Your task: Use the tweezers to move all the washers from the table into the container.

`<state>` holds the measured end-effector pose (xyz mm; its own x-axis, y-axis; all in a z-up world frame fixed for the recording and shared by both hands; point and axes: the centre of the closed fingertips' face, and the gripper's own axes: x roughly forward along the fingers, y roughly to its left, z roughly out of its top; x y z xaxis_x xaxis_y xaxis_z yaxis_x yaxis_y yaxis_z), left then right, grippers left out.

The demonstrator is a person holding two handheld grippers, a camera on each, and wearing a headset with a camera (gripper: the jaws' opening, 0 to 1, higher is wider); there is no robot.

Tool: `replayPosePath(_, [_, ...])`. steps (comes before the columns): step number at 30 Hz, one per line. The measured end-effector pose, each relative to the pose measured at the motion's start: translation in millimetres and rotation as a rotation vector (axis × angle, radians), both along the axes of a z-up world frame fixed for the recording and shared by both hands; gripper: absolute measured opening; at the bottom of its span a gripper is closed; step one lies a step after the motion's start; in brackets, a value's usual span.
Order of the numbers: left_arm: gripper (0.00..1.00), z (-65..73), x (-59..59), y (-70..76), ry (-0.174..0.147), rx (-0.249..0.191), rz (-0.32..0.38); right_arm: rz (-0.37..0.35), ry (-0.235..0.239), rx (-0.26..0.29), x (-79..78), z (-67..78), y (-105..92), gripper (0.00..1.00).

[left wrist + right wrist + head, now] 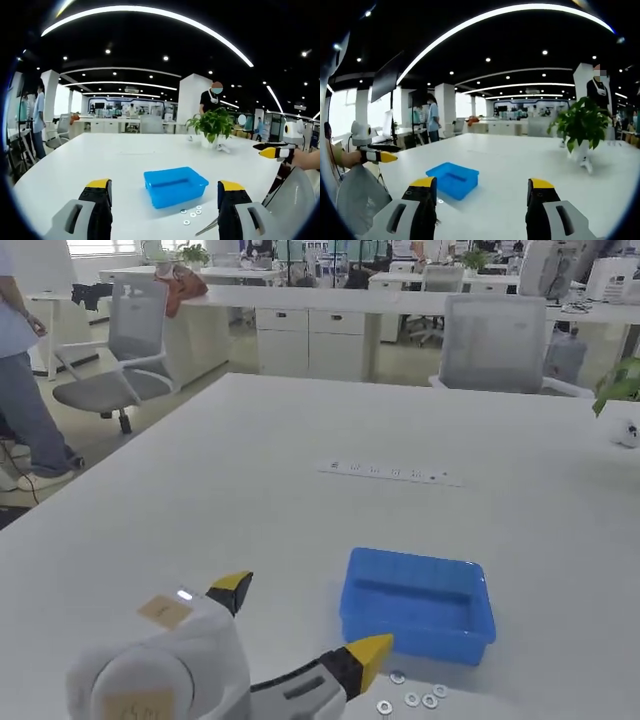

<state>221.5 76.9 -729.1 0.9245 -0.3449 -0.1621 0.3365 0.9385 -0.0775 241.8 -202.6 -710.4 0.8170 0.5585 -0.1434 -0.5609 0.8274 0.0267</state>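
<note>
A blue container [410,635] stands on the white table [250,490]. Several small metal washers [412,696] lie just in front of it, toward me. My left gripper [300,620] hovers open at the container's near left, with nothing between its yellow-tipped jaws. In the left gripper view the container [172,197] is straight ahead, the washers [192,212] lie before it, and a thin metal piece, likely the tweezers [206,229], rests by the right jaw. My right gripper [482,182] is open and empty, with the container [462,189] to its left. Each gripper shows in the other's view: right gripper [270,149], left gripper [382,154].
A flush power strip [390,472] sits in the table's middle. A potted plant [212,125] and a small white object [628,432] stand near the far right edge. Office chairs [130,350] and desks lie beyond. A person [20,370] stands at the left.
</note>
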Motion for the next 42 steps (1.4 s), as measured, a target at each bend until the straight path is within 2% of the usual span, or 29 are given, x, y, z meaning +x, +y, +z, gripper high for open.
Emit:
replayPosePath(3, [0.89,-2.7,0.4,0.0,0.013,0.01,0.002,0.004,0.014,-0.015,1.3,-3.6,1.0,0.72])
replayPosePath(8, [0.88,-0.8,-0.3,-1.2,0.004,0.002,-0.007,0.018,0.02,-0.034,0.2,-6.3,4.0,0.72])
replayPosePath(12, [0.88,0.8,0.3,3.4,-0.003,-0.001,0.017,0.02,0.044,-0.031,0.5,-10.6,4.3,0.71])
replayPosePath(16, [0.87,2.8,0.9,4.3,-0.011,-0.011,0.021,0.043,0.05,-0.065,-1.2,-14.4,10.0,0.71])
replayPosePath(18, [0.88,-0.3,1.2,2.2,0.002,-0.001,0.011,0.046,0.057,-0.073,-1.0,-16.5,10.0,0.71])
replayPosePath(20, [0.87,-4.4,1.8,1.3,0.022,0.009,0.008,0.054,0.07,-0.06,0.1,-17.3,10.1,0.71])
replayPosePath(24, [0.86,-0.8,1.3,3.6,0.006,0.009,0.02,0.064,0.068,-0.047,-1.6,-15.9,11.7,0.71])
replayPosePath(26, [0.86,-1.2,1.6,5.4,0.008,0.007,0.028,0.067,0.064,-0.046,-1.4,-15.1,11.9,0.71])
replayPosePath(28, [0.86,-4.3,2.5,7.0,0.026,0.011,0.038,0.069,0.068,-0.045,-2.2,-15.7,12.1,0.71])
replayPosePath(32, [0.85,-7.3,1.7,3.7,0.041,0.02,0.024,0.063,0.05,-0.028,-1.7,-11.0,8.9,0.7])
replayPosePath(36, [0.83,-12.5,1.2,1.8,0.055,0.077,0.021,0.068,0.064,-0.004,-1.3,-12.5,5.6,0.69])
replayPosePath(39, [0.83,-14.3,-0.2,2.7,0.064,0.088,0.014,0.09,0.071,-0.035,-4.1,-16.6,6.2,0.66])
replayPosePath(40, [0.83,-15.5,-1.2,1.9,0.073,0.09,0.006,0.095,0.065,-0.047,-5.4,-16.5,6.0,0.64])
replayPosePath(41, [0.82,-19.3,-2.7,-0.6,0.097,0.104,-0.021,0.1,0.065,-0.052,-6.4,-17.0,6.1,0.61])
replayPosePath(42, [0.82,-27.1,-5.3,-2.8,0.147,0.122,-0.047,0.104,0.07,-0.058,-7.2,-18.4,6.3,0.59])
